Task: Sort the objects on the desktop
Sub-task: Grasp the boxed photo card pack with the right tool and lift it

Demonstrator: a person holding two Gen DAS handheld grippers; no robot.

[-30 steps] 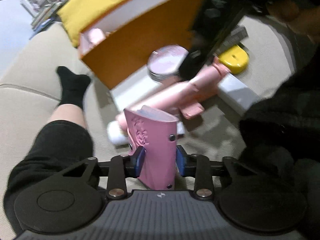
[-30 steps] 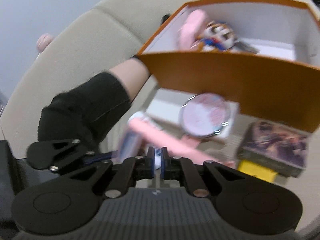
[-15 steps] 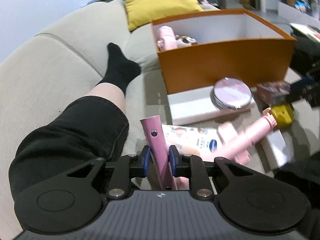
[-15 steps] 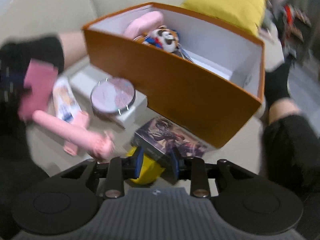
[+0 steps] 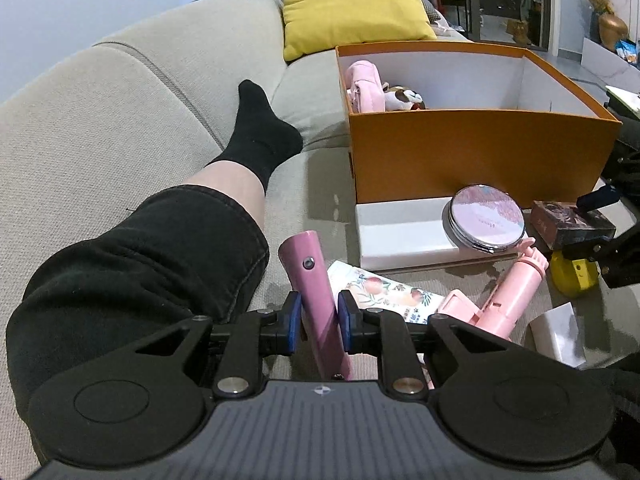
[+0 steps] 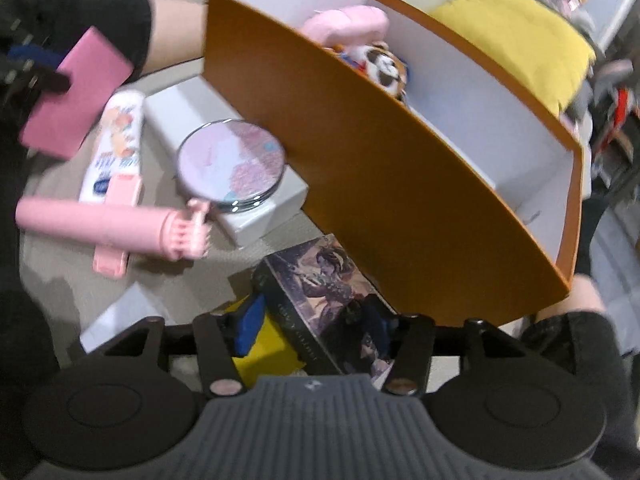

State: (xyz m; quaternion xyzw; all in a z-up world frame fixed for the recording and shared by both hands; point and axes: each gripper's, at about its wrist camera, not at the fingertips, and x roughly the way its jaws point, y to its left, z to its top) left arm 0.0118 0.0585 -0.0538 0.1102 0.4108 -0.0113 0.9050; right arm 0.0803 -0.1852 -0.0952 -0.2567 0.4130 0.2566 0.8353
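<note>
Left claw [image 5: 319,318] is clamped on the pink case [image 5: 316,300], held up over the sofa, short of the orange box [image 5: 480,152]. Right claw [image 6: 316,330], jaws just opening wide, straddles the dark printed box [image 6: 320,300] without pinching it. Next it probably needs to close on that, and the case goes boxward.
</note>
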